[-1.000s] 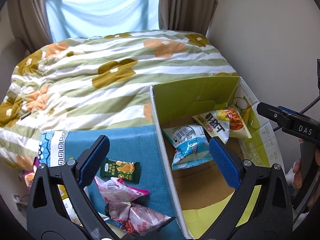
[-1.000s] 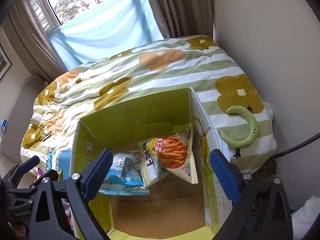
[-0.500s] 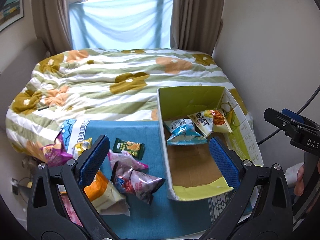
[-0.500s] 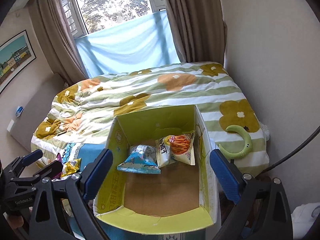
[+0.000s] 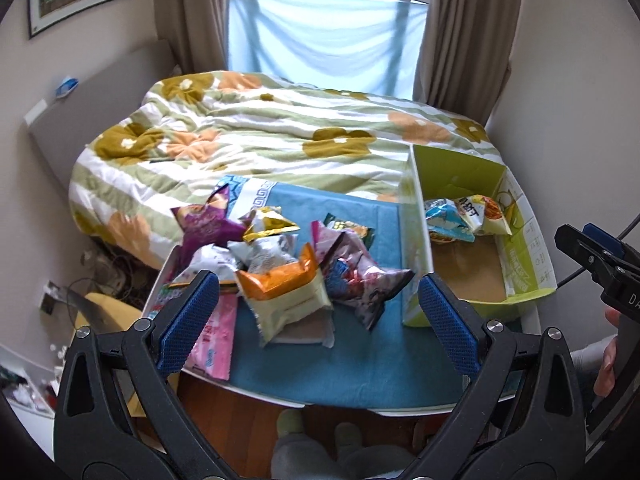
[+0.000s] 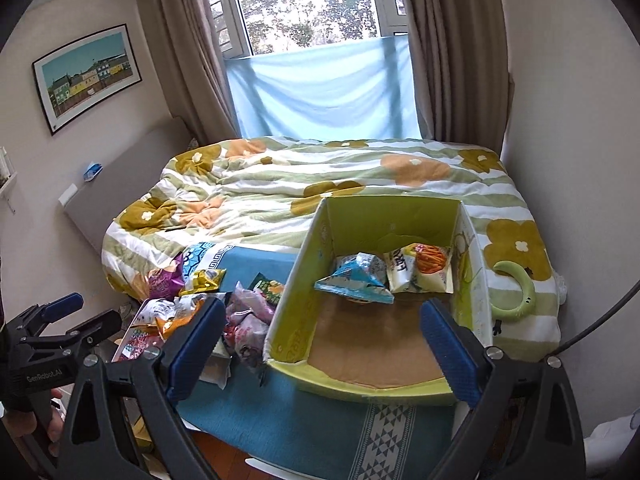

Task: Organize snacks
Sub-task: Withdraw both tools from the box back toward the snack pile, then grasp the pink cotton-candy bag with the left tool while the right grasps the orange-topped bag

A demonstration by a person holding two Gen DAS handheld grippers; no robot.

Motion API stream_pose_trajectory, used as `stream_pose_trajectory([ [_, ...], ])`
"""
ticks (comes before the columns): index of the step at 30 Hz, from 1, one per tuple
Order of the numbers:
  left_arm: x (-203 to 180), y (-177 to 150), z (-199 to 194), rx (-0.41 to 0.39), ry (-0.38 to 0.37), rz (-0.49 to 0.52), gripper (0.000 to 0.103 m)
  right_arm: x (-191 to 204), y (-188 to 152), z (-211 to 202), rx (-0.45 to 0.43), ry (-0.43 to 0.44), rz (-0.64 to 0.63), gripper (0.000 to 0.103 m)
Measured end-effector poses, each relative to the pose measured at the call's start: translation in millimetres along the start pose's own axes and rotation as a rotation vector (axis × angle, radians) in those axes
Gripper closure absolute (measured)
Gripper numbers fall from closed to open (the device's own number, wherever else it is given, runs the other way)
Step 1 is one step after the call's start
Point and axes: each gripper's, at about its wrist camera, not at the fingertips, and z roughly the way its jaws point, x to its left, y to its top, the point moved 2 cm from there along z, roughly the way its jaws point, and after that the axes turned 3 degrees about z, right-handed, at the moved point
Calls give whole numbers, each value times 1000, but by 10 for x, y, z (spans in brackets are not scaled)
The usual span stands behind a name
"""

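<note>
Left wrist view: both grippers gape empty; next, reach for the snack pile at centre, destined for the box at right

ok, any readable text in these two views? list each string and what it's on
"GenRobot.AI": on the left gripper body, right wrist view.
"DA", cut off by the frame edge: on the right gripper body, left wrist view.
Large characters on the yellow snack bag in the cardboard box: too blurred to read.
Print on the loose snack packets: too blurred.
</note>
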Motion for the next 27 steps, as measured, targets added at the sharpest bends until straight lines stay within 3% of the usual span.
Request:
stream_pose_trajectory([
  [5,569,-212,57,43,21,-35,4,382,-198,77,7,42,-20,6],
  [14,1260,-550,509,171,-24,-27,4,1049,-508,434,34,63,-2,6],
  [27,1389,-986,1563,319,-66,46,4,1669,-936,1327,102,55,-83,6],
])
